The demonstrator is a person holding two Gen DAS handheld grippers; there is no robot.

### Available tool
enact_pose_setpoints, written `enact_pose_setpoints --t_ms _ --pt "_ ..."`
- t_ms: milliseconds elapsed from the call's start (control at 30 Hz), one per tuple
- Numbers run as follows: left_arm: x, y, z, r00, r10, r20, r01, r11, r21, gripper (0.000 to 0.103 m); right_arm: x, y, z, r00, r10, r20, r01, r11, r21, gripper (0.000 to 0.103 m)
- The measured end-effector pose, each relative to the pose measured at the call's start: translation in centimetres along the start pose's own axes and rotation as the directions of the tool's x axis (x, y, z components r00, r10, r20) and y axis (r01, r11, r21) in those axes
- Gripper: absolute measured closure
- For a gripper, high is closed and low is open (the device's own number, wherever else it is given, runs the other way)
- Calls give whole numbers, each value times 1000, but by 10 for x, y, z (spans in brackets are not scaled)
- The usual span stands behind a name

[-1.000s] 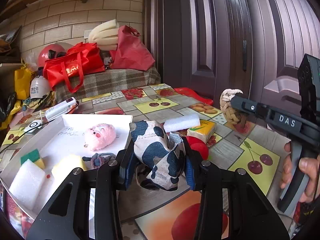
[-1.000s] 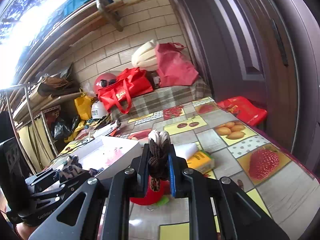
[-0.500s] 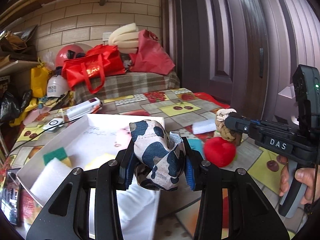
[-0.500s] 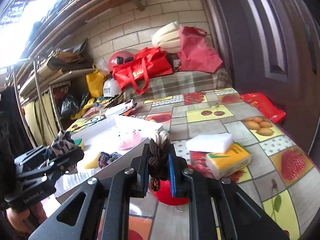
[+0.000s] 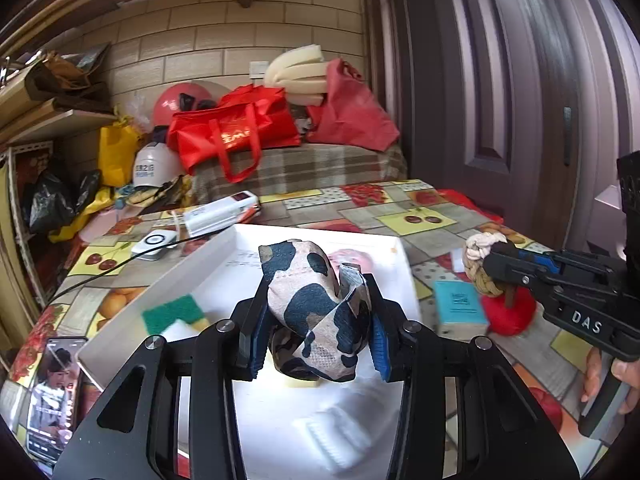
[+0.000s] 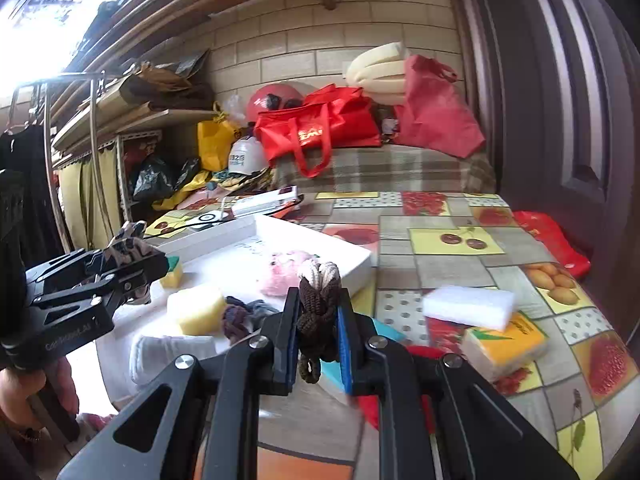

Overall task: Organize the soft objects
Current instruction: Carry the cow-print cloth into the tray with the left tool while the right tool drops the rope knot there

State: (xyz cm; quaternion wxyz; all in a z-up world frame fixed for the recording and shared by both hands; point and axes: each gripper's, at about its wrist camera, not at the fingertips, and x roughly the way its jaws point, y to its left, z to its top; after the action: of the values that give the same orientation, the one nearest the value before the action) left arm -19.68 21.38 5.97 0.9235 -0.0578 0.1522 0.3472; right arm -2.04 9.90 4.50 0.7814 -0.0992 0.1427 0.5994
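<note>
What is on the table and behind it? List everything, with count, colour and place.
white tray: 1, white, table left
pink plush: 1, in tray
yellow sponge: 1, in tray
green scouring pad: 1, in tray
white foam block: 1, table right
tissue pack: 1, yellow, beside foam block
red ball: 1, table
phone: 1, table edge
red bags: 2, bench behind
camouflage cloth: 1, in left gripper
knotted rope: 1, brown and cream, in right gripper

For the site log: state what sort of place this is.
Probably a cluttered home storeroom or entryway: a table under a fruit-print oilcloth, red shopping bags piled by a brick wall, and a dark panelled door.
</note>
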Motion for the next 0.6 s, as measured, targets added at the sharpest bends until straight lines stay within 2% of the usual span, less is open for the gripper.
enact_pose_setpoints --t_ms 467,600 --pt "17 48 2 995 89 -34 -93 990 -107 62 36 39 10 997 73 -21 -74 997 -26 88" --pt "26 51 5 993 115 -40 -119 988 -100 62 49 56 15 996 89 -23 -90 994 -58 88"
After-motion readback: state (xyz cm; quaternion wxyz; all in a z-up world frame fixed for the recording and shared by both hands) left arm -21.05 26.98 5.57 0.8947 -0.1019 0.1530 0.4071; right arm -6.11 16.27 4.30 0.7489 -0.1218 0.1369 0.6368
